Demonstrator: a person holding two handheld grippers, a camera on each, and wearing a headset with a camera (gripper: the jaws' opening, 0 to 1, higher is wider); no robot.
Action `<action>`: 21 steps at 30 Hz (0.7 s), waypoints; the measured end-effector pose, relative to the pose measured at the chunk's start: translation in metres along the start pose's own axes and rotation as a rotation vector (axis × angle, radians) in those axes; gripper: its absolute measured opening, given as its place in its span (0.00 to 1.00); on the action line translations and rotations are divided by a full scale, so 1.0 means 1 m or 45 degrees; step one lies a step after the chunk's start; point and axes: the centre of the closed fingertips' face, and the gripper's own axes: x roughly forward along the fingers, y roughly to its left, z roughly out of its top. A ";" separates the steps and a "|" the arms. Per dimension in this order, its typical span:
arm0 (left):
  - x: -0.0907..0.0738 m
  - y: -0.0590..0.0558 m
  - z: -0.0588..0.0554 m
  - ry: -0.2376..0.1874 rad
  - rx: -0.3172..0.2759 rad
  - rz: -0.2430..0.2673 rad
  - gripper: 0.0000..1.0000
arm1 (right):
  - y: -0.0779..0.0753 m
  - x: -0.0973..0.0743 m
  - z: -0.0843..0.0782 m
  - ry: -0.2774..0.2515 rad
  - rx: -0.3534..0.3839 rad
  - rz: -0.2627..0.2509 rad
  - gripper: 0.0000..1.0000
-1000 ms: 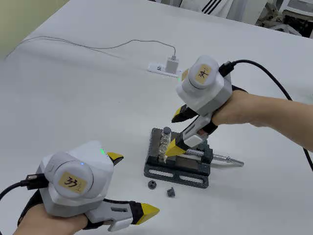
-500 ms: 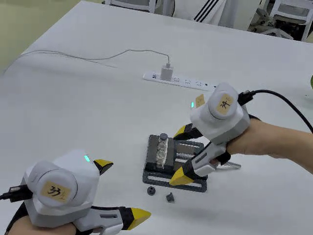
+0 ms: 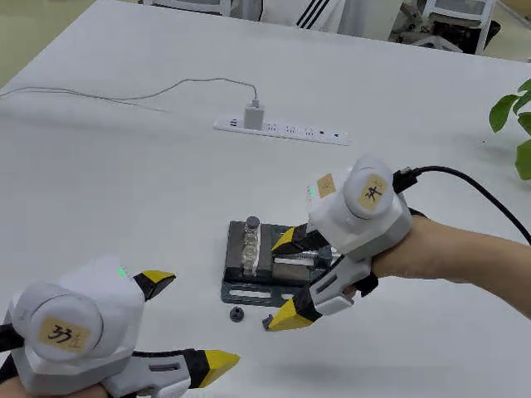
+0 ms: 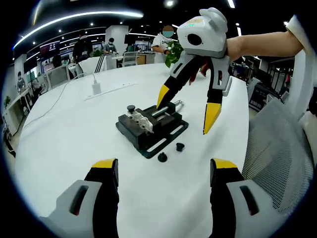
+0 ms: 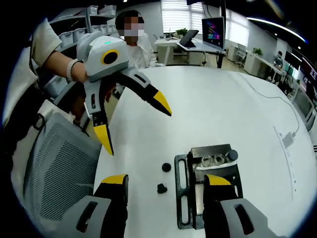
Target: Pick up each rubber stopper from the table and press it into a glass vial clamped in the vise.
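A black vise (image 3: 249, 292) holds a row of glass vials (image 3: 249, 246); the far one wears a dark stopper (image 3: 252, 222). One loose rubber stopper (image 3: 236, 314) lies on the table in front of the vise. My right gripper (image 3: 280, 280) hangs open over the vise's front right, its lower yellow tip close to the table. My left gripper (image 3: 195, 319) is open at the near left, holding nothing. In the left gripper view two stoppers (image 4: 180, 147) (image 4: 162, 157) lie beside the vise (image 4: 163, 136). In the right gripper view both stoppers (image 5: 166, 167) (image 5: 161, 188) sit left of the vise (image 5: 181, 198).
A white power strip (image 3: 278, 128) with a plugged-in charger (image 3: 253, 116) and its cable lies at the back of the white table. Plant leaves (image 3: 514, 116) reach in at the right edge. A mesh chair (image 5: 54, 163) stands by the table's near side.
The head camera has shifted. My right gripper has come away from above the vials and dropped toward the vise's front right, near the loose stoppers. The left gripper has barely moved.
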 end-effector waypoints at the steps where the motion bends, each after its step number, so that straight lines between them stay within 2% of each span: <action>1: 0.000 0.000 0.000 0.000 0.006 -0.001 0.74 | 0.001 0.000 0.000 -0.005 -0.001 -0.002 0.59; 6: -0.004 0.003 0.003 -0.011 0.018 0.002 0.73 | 0.008 0.000 -0.001 -0.022 -0.002 -0.010 0.58; 11: -0.008 0.005 0.005 -0.029 0.023 0.011 0.72 | 0.012 0.001 -0.011 -0.021 -0.002 -0.024 0.57; 21: -0.014 0.000 0.005 -0.030 0.032 0.008 0.71 | 0.012 -0.003 -0.022 -0.042 -0.004 -0.056 0.50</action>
